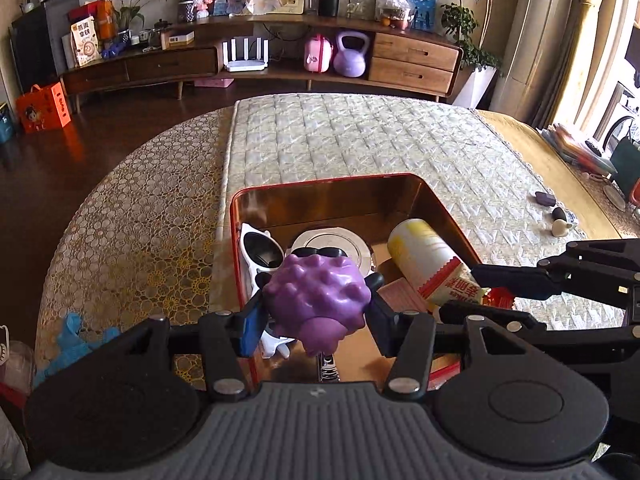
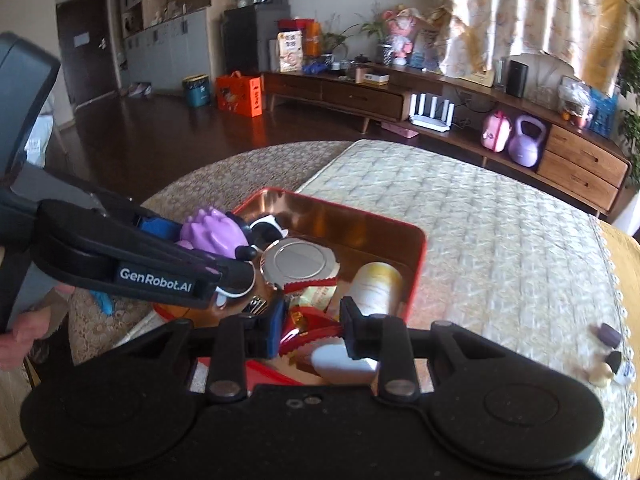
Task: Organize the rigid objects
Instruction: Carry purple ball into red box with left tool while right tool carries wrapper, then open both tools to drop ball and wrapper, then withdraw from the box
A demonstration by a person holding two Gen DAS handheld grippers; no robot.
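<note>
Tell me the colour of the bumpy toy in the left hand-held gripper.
Purple bumpy plastic toy; clearest in the left wrist view.

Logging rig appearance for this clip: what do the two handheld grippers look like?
Both are black plastic. The left gripper has blue pads on its jaws, silver pivot rivets, two round discs and a grey ribbed body. The right gripper looks the same with a black body. White "GenRobot.AI" lettering runs along the left gripper's side.

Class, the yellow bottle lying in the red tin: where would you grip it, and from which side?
Probably mid-body, from above, fingers straddling its width: the bottle lies on its side in the tin, with its round flanks exposed and its near end among packets.
</note>
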